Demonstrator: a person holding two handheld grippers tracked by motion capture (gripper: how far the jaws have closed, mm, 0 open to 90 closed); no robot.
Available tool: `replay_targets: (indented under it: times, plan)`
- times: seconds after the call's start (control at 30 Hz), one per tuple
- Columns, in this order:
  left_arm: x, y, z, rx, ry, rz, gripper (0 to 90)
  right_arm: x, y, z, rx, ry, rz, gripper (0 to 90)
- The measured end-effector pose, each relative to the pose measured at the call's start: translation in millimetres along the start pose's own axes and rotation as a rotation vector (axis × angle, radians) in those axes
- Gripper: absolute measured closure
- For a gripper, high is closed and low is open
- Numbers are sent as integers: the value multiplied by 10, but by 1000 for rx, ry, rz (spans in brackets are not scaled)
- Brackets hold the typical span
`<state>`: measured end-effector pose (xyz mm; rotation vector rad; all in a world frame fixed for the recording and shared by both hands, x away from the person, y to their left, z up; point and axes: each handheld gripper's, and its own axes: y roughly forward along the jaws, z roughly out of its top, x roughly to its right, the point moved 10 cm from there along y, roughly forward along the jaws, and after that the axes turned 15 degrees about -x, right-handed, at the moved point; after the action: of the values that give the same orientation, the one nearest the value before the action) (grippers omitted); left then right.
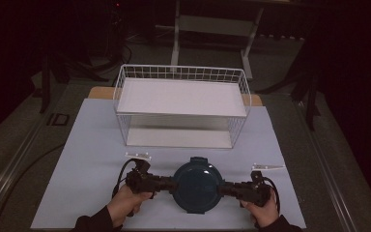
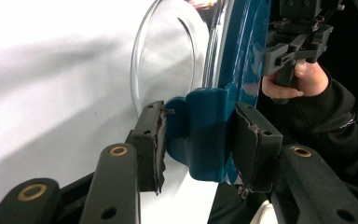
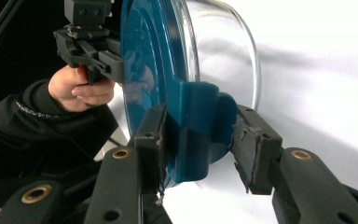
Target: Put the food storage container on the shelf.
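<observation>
White table cover (image 1: 92, 159): spread across the table, bearing all else.

White wire basket (image 1: 181, 104): 2-tier, at 12 o'clock on the cover, flat white shelf on top, lower level open toward the person; well apart from the container.

Round glass container with teal clip-lid (image 1: 198, 183): at 6 o'clock on the cover, between both grippers, lid uppermost. Clear glass wall visible beneath the lid in both gripper views. 3rd lid tab at 12 o'clock on the lid; whether latched, too small to tell.

Left gripper (image 1: 166, 184) (image 2: 198, 140): held in the left hand (image 1: 125, 200), clamped on the teal tab (image 2: 205, 133) at 9 o'clock of the lid, 1 pad on each face.

Right gripper (image 1: 227, 188) (image 3: 198, 140): held in the right hand (image 1: 263, 208), clamped likewise on the opposite tab (image 3: 196, 130) at 3 o'clock.

2 small white strips (image 1: 138, 155) (image 1: 268, 166): flat on the cover at 10 and 2 o'clock of the container; nature unclear.

Risks, judged from this grip: hold on lid tabs only, not on glass. If lifted, possible unlatching of a tab under the bowl's weight, with the glass dropping away. Uneven pull from 1 side: likely tilt or pad slip off the smooth plastic. Worn pad edges apparent in both gripper views, reducing friction further.
</observation>
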<state>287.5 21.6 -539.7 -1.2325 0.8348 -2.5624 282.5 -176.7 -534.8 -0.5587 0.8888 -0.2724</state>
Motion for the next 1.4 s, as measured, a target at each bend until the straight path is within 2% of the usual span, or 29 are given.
replay_targets:
  times: [0.2,0.4,0.57,0.7,0.77,1.03,1.1,1.2,1.4]
  plan:
    - [-7,-145,125,15,36,34,574,-34,-20,191,14,-35,-6,573]
    - [-46,-285,297,64,72,69,574,-47,-56,443,36,-97,-40,573]
    - [-132,-364,434,104,104,111,573,-15,-68,650,61,-148,-78,571]
    - [-242,-386,509,138,106,134,570,63,-37,773,73,-173,-103,570]
    - [-275,-383,519,140,102,136,570,87,-24,798,74,-173,-107,570]
    - [-577,-401,630,164,95,191,565,329,139,965,84,-167,-113,570]
    - [-658,-400,650,173,74,191,564,397,188,1017,81,-166,-117,570]
    - [-770,-395,686,177,64,206,563,473,241,1068,80,-155,-120,569]
    - [-905,-381,784,177,57,239,559,617,288,1171,86,-141,-145,568]
